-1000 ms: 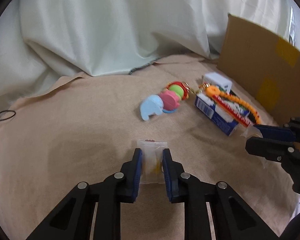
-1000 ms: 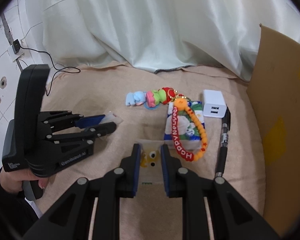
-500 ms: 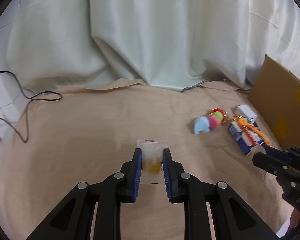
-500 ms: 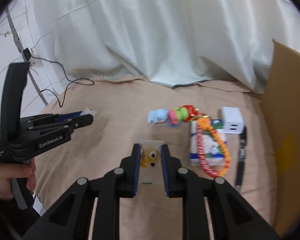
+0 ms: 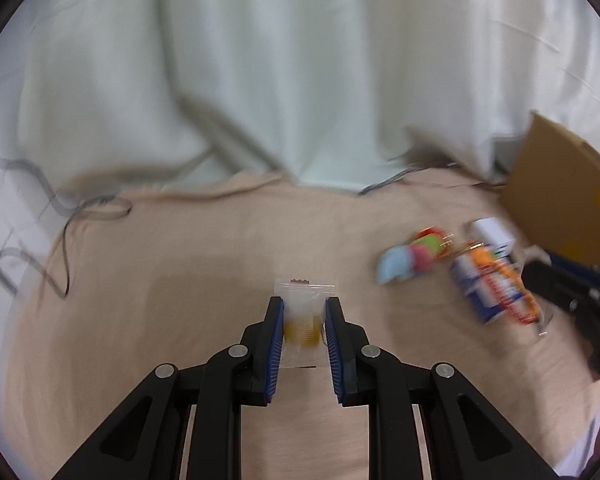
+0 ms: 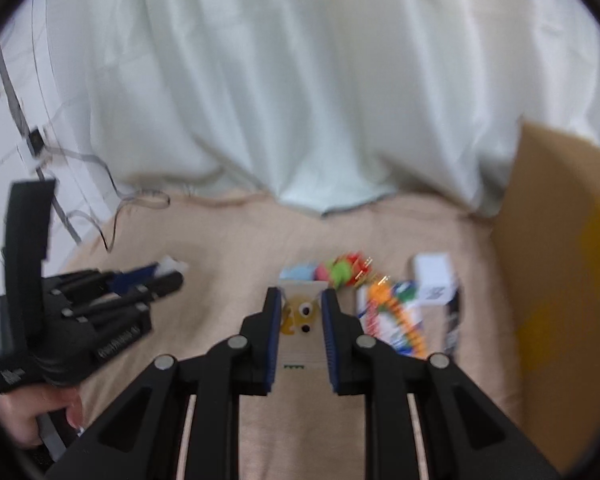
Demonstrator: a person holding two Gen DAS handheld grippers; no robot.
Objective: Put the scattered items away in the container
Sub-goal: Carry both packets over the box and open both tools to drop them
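your left hand-held gripper [image 5: 303,312] is clamped on a clear bag [image 5: 303,312] with something yellow inside; your right hand-held gripper [image 6: 300,312] grips a small bag [image 6: 301,320] printed with googly eyes. the cardboard box [image 6: 556,280] stands at the bench's [image 6: 228,240] right edge, its inside seemingly hidden. a toy [image 5: 410,254], tissue pack [image 5: 486,290] and charger [image 6: 434,278] lie beside it.

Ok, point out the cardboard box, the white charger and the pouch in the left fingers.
cardboard box [image 6: 560,264], right wrist view, side wall.
white charger [image 6: 434,278], right wrist view, top face.
pouch [image 5: 303,312], left wrist view, yellow middle.
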